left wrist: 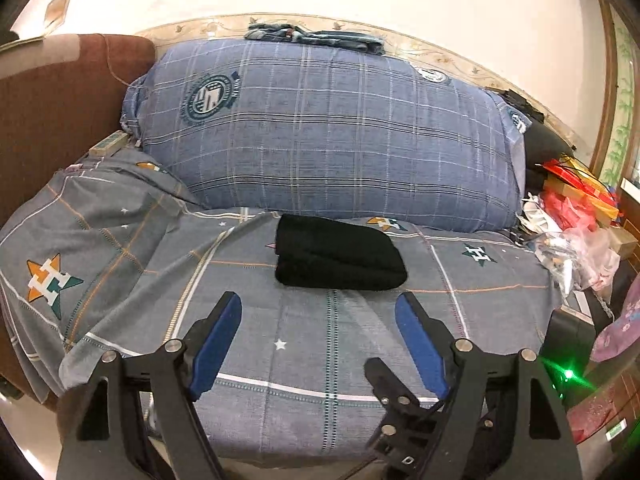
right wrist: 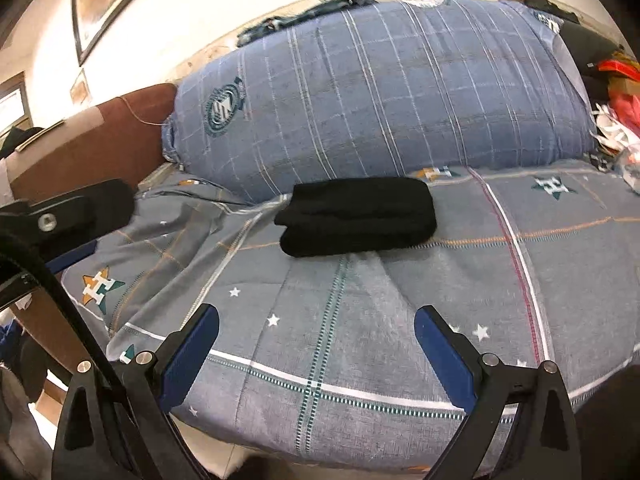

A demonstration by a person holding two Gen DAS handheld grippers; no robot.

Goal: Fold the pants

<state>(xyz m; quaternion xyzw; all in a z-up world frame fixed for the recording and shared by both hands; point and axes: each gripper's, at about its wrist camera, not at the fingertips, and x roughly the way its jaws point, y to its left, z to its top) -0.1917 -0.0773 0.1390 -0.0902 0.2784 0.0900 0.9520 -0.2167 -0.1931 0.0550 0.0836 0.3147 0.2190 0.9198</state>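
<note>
The black pants [left wrist: 340, 254] lie folded into a compact thick bundle on the grey patterned bed sheet [left wrist: 280, 360], just in front of the big blue plaid pillow. My left gripper [left wrist: 318, 304] hangs over the sheet short of the bundle, its blue pads spread wide with nothing between them. In the right wrist view the same folded pants [right wrist: 356, 216] rest farther ahead. My right gripper [right wrist: 316, 316] is open and empty above the sheet [right wrist: 360, 360]. The left gripper's black body [right wrist: 80, 208] shows at the left edge of the right wrist view.
A large blue plaid pillow [left wrist: 328, 132] fills the back of the bed, with folded dark clothes [left wrist: 316, 38] on top. A brown upholstered piece [left wrist: 60, 112] stands at the left. Plastic bags and red packages [left wrist: 572, 220] crowd the right side.
</note>
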